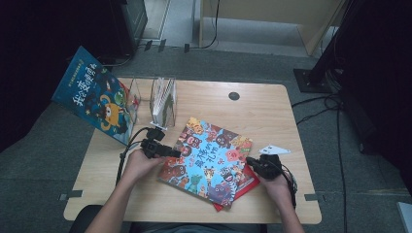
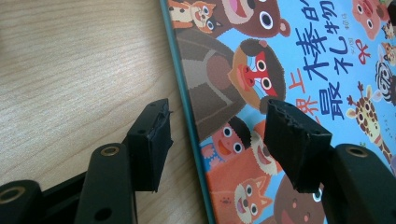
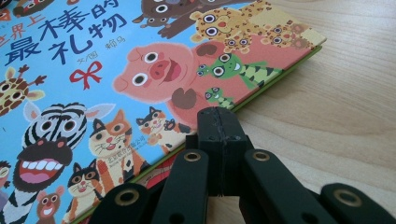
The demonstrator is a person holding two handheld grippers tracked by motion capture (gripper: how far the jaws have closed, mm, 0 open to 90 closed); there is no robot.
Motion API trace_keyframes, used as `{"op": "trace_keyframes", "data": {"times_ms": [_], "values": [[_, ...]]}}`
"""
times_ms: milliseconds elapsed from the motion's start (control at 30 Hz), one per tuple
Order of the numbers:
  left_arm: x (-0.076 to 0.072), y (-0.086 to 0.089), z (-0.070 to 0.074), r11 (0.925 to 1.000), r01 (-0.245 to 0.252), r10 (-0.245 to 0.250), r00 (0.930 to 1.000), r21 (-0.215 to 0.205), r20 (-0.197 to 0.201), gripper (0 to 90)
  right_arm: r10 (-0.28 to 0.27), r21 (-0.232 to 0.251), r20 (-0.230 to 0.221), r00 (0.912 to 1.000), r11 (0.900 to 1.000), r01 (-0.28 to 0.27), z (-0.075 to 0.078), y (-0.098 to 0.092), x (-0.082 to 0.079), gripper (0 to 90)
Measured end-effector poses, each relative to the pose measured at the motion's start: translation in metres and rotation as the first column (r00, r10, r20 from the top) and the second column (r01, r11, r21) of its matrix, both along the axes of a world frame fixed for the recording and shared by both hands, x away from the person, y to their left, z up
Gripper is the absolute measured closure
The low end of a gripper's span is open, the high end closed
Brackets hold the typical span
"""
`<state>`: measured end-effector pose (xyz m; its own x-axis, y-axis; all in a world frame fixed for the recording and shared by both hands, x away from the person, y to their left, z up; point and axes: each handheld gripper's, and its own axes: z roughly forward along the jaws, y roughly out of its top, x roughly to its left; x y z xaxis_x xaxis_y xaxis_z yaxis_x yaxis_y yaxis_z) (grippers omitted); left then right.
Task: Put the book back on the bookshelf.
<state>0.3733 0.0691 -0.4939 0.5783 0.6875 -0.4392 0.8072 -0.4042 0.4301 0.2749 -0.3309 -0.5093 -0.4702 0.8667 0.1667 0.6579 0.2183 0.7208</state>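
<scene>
Black jaws of our left gripper (image 2: 215, 140) stand apart, straddling the left edge of the animal picture book (image 1: 209, 158), which lies flat on the table (image 1: 272, 111) atop a red book (image 1: 243, 187). Our right gripper (image 3: 219, 128), jaws together, rests at its right edge; we should slide one left pad under before closing.

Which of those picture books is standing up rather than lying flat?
The dark blue picture book, propped at the table's back-left corner; the animal-covered book and red one lie flat.

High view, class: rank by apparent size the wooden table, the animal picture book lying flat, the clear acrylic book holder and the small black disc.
1. Wooden table
2. Animal picture book
3. Clear acrylic book holder
4. Small black disc
</scene>
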Motion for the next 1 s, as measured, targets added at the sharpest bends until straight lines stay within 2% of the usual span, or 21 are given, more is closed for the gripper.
{"op": "trace_keyframes", "data": {"times_ms": [133, 233, 300, 367, 500, 600, 767, 833, 933, 967, 1000], "values": [[-0.002, 0.000, 0.000, 0.9998, 0.016, -0.016, 0.9997, 0.010, 0.016, 41.0, 0.000, 0.001, 0.003, 1.0000, 1.000, 0.000, 0.000, 0.001, 0.003, 90.0], [-0.005, -0.001, -0.001, 0.9998, 0.019, -0.019, 0.9995, 0.001, 0.027, 38.1, 0.005, -0.008, 0.012, 0.9999, 1.000, -0.005, 0.000, 0.004, 0.006, 90.0], [-0.005, 0.001, -0.001, 0.9997, 0.001, 0.000, 1.0000, -0.025, 0.005, 37.1, 0.010, -0.010, 0.015, 0.9998, 1.000, -0.010, -0.001, 0.006, 0.009, 90.0], [-0.005, 0.004, -0.001, 0.9988, -0.022, 0.020, 0.9988, -0.044, -0.045, 33.9, 0.013, -0.016, 0.023, 0.9997, 1.000, -0.012, -0.001, 0.008, 0.013, 90.0], [-0.006, 0.005, 0.000, 0.9990, -0.028, 0.026, 0.9977, -0.035, -0.063, 32.5, 0.009, -0.012, 0.032, 0.9994, 1.000, -0.009, -0.002, 0.012, 0.017, 90.0], [-0.007, 0.009, -0.001, 0.9973, -0.050, 0.045, 0.9960, -0.054, -0.076, 32.3, -0.001, 0.001, 0.029, 0.9996, 1.000, 0.001, -0.002, 0.014, 0.021, 90.0], [-0.008, 0.010, -0.002, 0.9967, -0.053, 0.049, 0.9963, -0.061, -0.070, 33.7, 0.026, -0.001, 0.016, 0.9995, 1.000, -0.026, 0.000, 0.013, 0.017, 90.0], [-0.009, 0.009, -0.001, 0.9976, -0.049, 0.046, 0.9972, -0.048, -0.060, 33.6, 0.047, 0.002, 0.007, 0.9989, 0.999, -0.047, 0.001, 0.014, 0.011, 90.0], [-0.012, 0.005, 0.000, 0.9985, -0.054, 0.054, 0.9983, -0.011, -0.023, 34.4, 0.074, -0.012, 0.007, 0.9972, 0.997, -0.074, 0.001, 0.017, 0.005, 90.0], [-0.013, 0.004, 0.001, 0.9981, -0.060, 0.060, 0.9982, 0.017, 0.000, 40.6, 0.066, -0.007, 0.011, 0.9977, 0.998, -0.066, 0.001, 0.018, 0.004, 90.0], [-0.013, 0.004, 0.001, 0.9981, -0.060, 0.060, 0.9982, 0.017, 0.000, 43.1, 0.066, -0.007, 0.011, 0.9977, 0.998, -0.066, 0.001, 0.018, 0.004, 90.0]]}}
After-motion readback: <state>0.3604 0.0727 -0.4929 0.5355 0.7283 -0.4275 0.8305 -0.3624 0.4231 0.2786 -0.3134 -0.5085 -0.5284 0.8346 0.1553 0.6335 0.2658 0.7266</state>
